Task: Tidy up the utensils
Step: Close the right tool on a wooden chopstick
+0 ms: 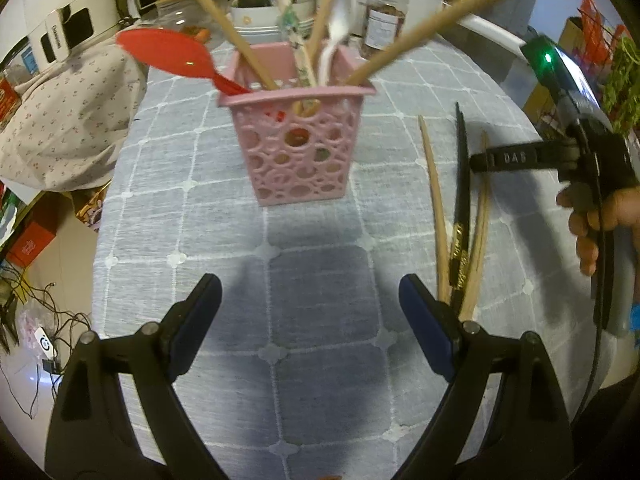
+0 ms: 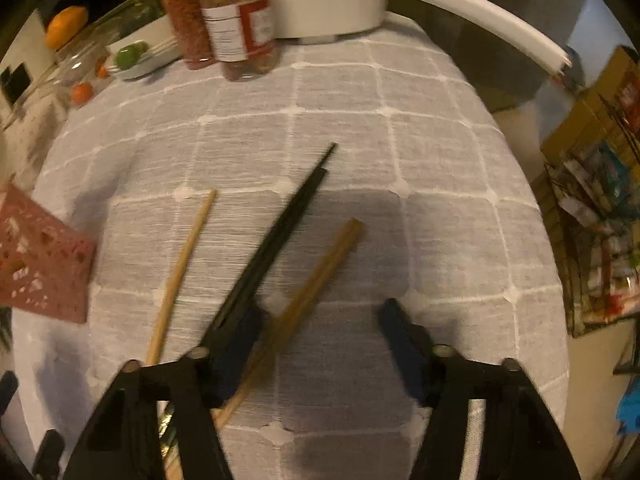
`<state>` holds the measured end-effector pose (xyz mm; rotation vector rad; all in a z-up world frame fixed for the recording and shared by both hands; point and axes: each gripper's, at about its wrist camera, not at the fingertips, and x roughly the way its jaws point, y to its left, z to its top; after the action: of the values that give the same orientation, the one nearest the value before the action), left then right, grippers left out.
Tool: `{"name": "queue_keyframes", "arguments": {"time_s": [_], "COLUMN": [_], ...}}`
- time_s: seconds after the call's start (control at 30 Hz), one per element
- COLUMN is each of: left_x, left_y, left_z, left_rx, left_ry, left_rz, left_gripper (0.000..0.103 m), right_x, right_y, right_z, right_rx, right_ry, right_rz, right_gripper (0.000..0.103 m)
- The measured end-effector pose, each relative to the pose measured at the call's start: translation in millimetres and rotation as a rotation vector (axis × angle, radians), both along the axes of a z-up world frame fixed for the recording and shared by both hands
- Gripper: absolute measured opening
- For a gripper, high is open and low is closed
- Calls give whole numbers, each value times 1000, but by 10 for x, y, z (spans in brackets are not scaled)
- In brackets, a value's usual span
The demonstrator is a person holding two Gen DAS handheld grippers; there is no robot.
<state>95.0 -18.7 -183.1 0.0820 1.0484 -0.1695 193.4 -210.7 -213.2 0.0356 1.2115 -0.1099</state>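
The left gripper point(image 1: 310, 300) is released over bare tablecloth point(image 1: 320, 360). The right gripper point(image 2: 320, 344) stands apart too, with a brown chopstick point(image 2: 320, 276) lying between its fingers, unpressed. Black chopsticks point(image 2: 280, 236) lie at eleven o'clock. The pink basket point(image 1: 296, 148) stands at twelve o'clock

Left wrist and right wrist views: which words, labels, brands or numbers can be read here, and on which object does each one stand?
"DAB": embossed on the black finger of the right tool, left wrist view.
White appliance: dark vertical lettering, too blurred to read.
Jar with red-and-white label: printed lines too small to read.
Black chopsticks: gold marks near the thick end, not legible.
Nothing else is readable.
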Motion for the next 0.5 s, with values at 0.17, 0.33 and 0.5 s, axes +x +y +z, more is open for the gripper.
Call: {"name": "queue_keyframes", "arguments": {"time_s": [0.17,0.33,0.5], "left_x": [-90,-199,-269], "left_y": [-205,-566,-949], "left_z": [-23,-39,-47], "left_rx": [3,13,15], "left_ry": [15,24,45], "left_rz": [-66,-158,-234], "left_gripper": [90,90,85], "right_x": [-35,-189,-403], "right_y": [-191,-546,-878], "right_z": [34,70,229], "right_rx": [60,160,211], "right_ry": [15,33,-2], "right_rz": [-8,-57,-85], "right_gripper": [10,5,5]}}
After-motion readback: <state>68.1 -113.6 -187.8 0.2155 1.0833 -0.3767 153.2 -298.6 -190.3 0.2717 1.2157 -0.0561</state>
